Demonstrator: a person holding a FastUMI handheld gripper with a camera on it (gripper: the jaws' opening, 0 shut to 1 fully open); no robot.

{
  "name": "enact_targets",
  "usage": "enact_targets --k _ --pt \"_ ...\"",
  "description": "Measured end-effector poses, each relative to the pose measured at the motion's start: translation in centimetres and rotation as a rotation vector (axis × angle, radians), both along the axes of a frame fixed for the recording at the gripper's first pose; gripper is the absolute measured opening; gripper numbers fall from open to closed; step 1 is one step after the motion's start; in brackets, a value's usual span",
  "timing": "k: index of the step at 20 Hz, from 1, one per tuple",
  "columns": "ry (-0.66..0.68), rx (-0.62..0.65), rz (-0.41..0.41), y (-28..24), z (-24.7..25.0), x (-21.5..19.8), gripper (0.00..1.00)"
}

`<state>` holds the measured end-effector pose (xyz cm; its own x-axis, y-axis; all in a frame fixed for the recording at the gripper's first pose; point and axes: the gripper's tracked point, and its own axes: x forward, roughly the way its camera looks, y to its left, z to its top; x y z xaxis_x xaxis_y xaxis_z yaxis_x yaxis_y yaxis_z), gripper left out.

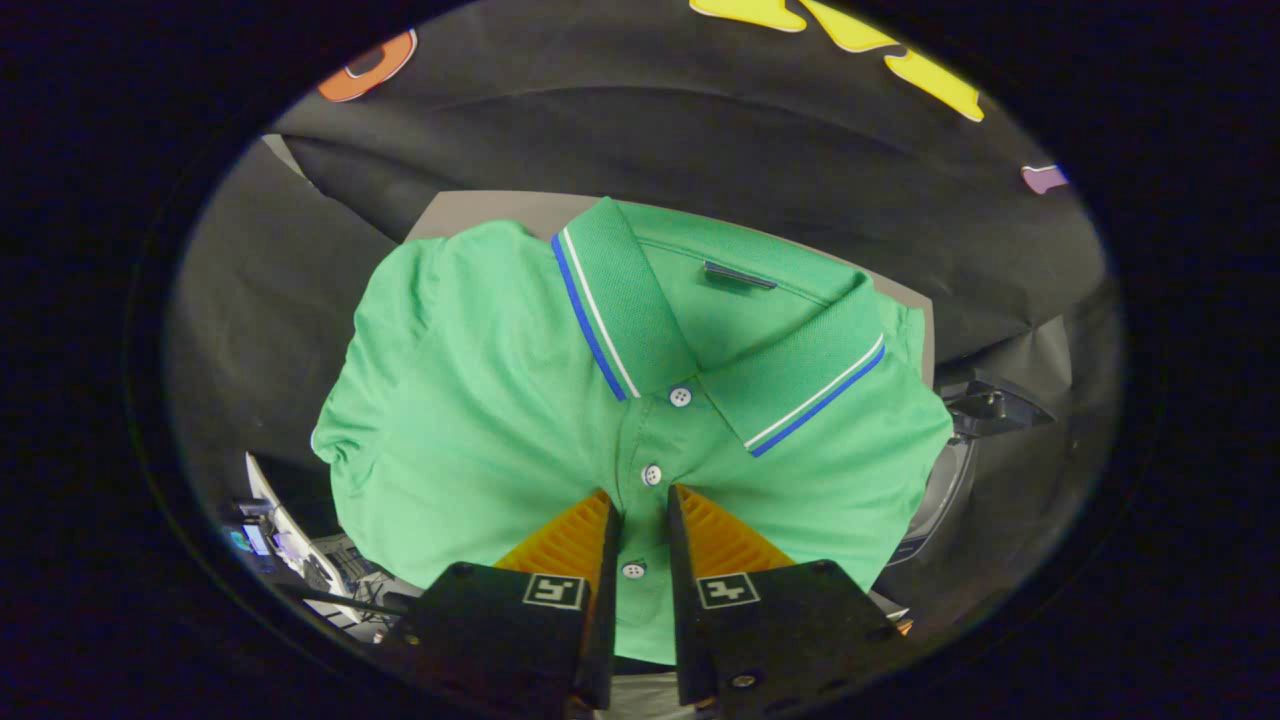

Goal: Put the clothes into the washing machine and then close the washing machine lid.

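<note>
The green polo shirt [480,400] lay folded, collar [640,300] away from the gripper [645,500], covering most of a grey surface [470,212] whose far edge and far corners showed beyond it. The jaws stood narrow astride the button placket [652,474], a slim gap between them holding a ridge of cloth; whether they truly pinched it could not be told. That central hold seemed chosen to lift the shirt evenly. A curved dark rim [950,480] past the surface's right edge was possibly the washing machine; its contents were hidden.

No legible text — shirt tag [740,275] unreadable
</note>
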<state>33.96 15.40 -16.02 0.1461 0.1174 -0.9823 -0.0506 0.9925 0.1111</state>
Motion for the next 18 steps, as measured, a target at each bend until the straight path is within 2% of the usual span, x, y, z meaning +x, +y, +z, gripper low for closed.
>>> enact_targets --k 3,12,18 --pt "-0.001 0.069 -0.030 0.0 0.5 0.1 0.09" --pt "0.014 0.146 -0.151 -0.1 0.2 -0.3 0.07" --pt "-0.023 0.175 -0.179 -0.1 1.9 0.2 0.07"
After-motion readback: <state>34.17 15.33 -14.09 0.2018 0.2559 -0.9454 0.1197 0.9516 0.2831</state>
